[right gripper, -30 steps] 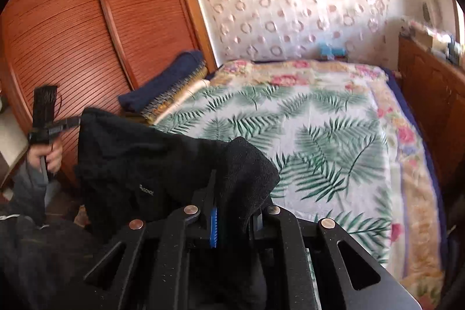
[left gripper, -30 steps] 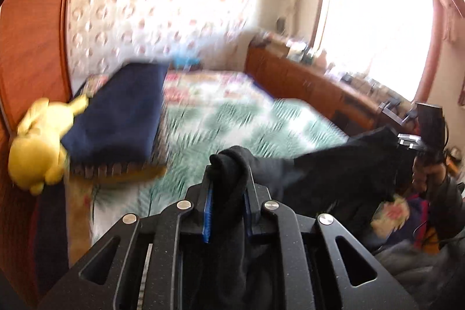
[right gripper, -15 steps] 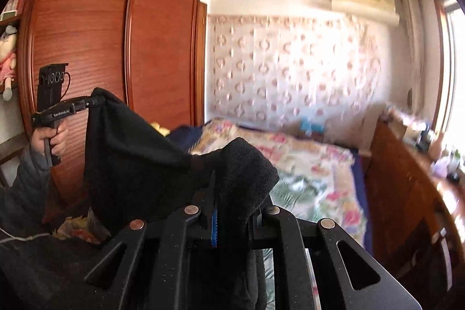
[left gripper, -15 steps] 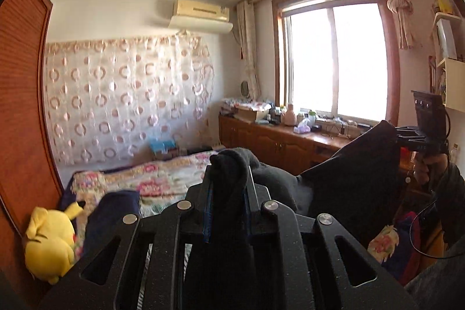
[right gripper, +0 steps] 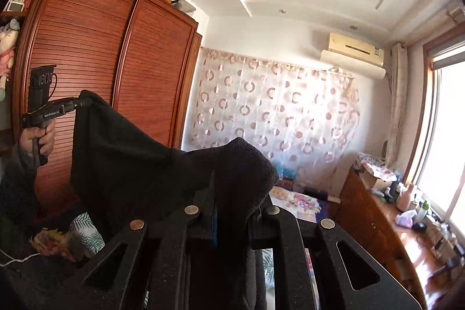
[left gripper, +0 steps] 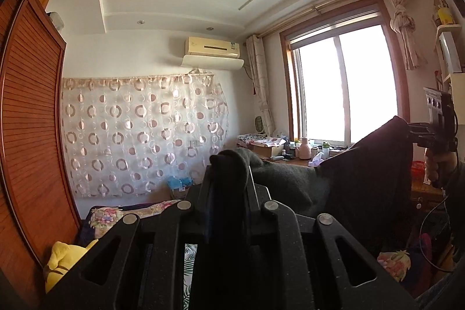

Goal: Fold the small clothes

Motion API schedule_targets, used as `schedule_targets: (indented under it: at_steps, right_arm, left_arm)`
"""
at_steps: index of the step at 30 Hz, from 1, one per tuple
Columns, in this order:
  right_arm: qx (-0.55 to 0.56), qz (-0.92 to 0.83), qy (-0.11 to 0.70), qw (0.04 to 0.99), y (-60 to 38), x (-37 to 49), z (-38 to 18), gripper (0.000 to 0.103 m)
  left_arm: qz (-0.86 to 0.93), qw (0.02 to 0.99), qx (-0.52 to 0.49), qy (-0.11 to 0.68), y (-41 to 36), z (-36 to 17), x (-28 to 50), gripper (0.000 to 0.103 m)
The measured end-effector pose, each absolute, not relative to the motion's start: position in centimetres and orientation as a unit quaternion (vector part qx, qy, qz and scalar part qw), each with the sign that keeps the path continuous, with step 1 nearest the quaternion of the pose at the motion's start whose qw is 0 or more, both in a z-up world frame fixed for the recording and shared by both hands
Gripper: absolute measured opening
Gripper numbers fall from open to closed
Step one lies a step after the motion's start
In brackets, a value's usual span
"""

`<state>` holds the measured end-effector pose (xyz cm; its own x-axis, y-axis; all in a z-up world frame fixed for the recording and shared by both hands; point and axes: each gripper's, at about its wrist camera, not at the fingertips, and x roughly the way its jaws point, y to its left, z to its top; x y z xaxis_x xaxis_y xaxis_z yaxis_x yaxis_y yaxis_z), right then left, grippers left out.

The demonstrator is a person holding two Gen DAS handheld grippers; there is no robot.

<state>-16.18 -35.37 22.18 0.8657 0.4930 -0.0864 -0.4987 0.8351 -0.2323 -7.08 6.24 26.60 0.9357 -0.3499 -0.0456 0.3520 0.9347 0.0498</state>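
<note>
A dark garment is held up between two claws, above the near end of the bed.

The left claw (left gripper: pixel 228 179) is closed on one corner of the dark garment (left gripper: pixel 363 173), and the cloth bunches over its tips. The right claw (right gripper: pixel 229 193) is closed on the other corner in the same way. The garment hangs stretched between them like a curtain, with its upper edge sagging in the middle. In the right wrist view a hand (right gripper: pixel 39 135) holds the handle of the left claw at the far left. The bed (right gripper: pixel 293 201) with a flowered cover lies below and farther away. A yellow plush toy (left gripper: pixel 62 260) sits low at the left, beside the wooden wardrobe (right gripper: pixel 96 54). The window (left gripper: pixel 343 89) is bright at the right.
</note>
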Motion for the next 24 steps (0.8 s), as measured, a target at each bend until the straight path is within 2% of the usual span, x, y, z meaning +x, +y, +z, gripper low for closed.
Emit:
schedule_targets:
  at_steps: [6, 14, 17, 19, 22, 23, 24]
  right_arm:
    - [-0.116, 0.254, 0.056, 0.959, -35.0, -10.9, 19.1, 0.013]
    - [-0.118, 0.195, 0.168, 0.959, -30.0, 5.7, 10.9, 0.013]
    - [-0.111, 0.168, 0.201, 0.959, -27.9, 11.4, 7.5, 0.016]
    - [-0.106, 0.14, 0.254, 0.951, -25.9, 15.0, 5.5, 0.036]
    - [-0.081, 0.093, 0.313, 0.942, -25.0, 17.9, 3.1, 0.037]
    - [-0.076, 0.095, 0.314, 0.941, -25.0, 17.9, 2.8, 0.037]
    - [-0.076, 0.096, 0.311, 0.943, -24.9, 17.6, 2.8, 0.037]
  left_arm:
    - [-0.125, 0.989, 0.047, 0.058, 7.0, 22.2, -0.2, 0.017]
    - [-0.078, 0.976, 0.04, 0.197, 8.2, 8.9, 17.7, 0.019]
    - [-0.064, 0.967, 0.044, 0.244, 7.4, 4.7, 22.6, 0.027]
    - [-0.062, 0.955, 0.043, 0.286, 7.1, 1.9, 25.0, 0.031]
    - [-0.064, 0.95, 0.064, 0.299, 5.8, -0.3, 24.9, 0.033]
    - [-0.073, 0.95, 0.064, 0.296, 5.7, -0.8, 24.4, 0.043]
    - [-0.076, 0.95, 0.061, 0.298, 5.7, -0.7, 24.0, 0.047]
